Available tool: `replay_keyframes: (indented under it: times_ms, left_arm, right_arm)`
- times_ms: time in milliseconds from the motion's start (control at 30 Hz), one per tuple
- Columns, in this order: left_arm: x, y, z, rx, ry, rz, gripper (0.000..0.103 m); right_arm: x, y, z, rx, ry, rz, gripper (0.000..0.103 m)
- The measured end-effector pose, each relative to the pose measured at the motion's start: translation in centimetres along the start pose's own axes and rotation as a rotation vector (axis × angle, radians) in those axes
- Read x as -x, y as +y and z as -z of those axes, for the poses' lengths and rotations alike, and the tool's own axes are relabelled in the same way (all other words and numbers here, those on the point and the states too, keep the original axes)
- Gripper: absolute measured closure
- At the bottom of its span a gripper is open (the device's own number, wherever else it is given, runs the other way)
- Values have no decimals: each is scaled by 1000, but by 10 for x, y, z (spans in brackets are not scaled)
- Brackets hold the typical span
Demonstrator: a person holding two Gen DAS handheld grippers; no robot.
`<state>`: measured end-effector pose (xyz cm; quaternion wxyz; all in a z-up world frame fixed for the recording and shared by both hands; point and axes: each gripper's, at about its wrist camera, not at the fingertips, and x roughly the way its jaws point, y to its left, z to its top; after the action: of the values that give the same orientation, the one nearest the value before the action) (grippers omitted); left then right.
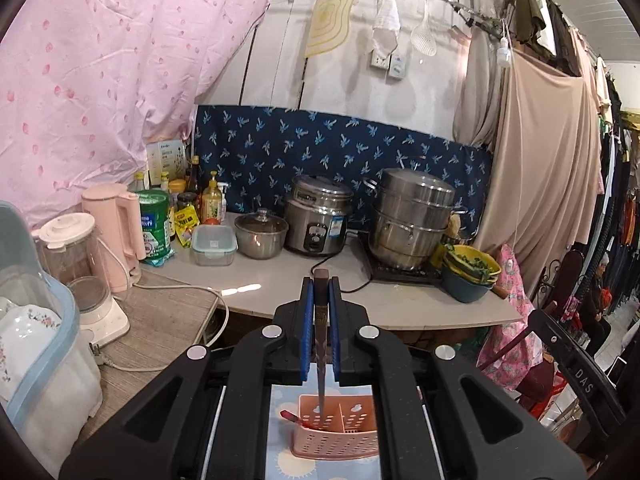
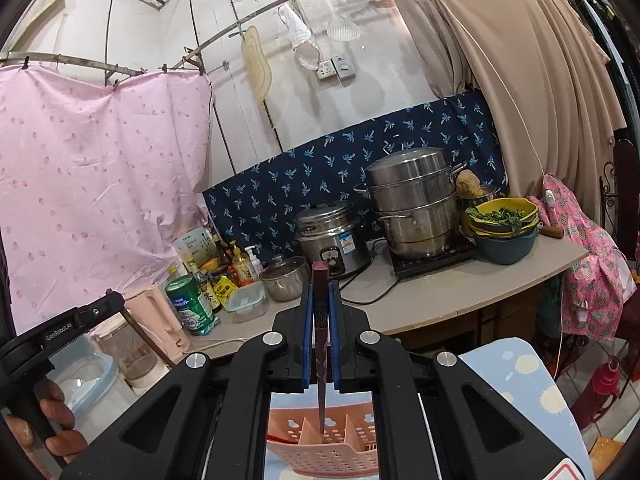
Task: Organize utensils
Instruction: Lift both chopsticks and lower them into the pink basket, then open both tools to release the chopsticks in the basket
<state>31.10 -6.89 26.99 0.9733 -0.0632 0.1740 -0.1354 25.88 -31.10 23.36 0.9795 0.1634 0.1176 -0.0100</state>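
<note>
While each claw is clenched on a dark chopstick, the left claw (image 1: 321, 292) holds its chopstick (image 1: 320, 344) upright, tip inside the left compartment of the pink utensil basket (image 1: 336, 436), beside a red utensil (image 1: 294, 419). The right claw (image 2: 321, 296) holds another chopstick (image 2: 321, 356), tip in a middle compartment of the basket.

Black gripper (image 1: 321, 292), blue pads (image 1: 307, 320), silver screws
</note>
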Motion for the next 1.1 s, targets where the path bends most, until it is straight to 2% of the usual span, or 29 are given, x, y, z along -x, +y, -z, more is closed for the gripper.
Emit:
replay_keyframes:
  times_ms: [367, 600, 633, 667, 733, 800, 1100]
  left_arm:
    - [-54, 10, 44, -6, 118, -9, 96]
    - [-63, 22, 54, 30, 140, -18, 94]
    - [-63, 23, 54, 31, 141, -22, 87]
    - [-61, 24, 54, 33, 140, -24, 73]
    - [-56, 25, 53, 39, 122, -43, 55]
    - [-48, 24, 53, 34, 102, -50, 54]
    - [1, 28, 66, 15, 96, -45, 54]
  right_arm:
    - [-53, -8, 50, 34, 142, 40, 96]
    - [-55, -12, 57, 32, 141, 68, 92]
    - [-53, -14, 56, 29, 135, 72, 92]
    - [-50, -15, 54, 24, 127, 73, 90]
    - [-44, -17, 51, 14, 112, 71, 84]
    - [-34, -19, 48, 8, 96, 67, 78]
    - [28, -16, 56, 36, 70, 66, 68]
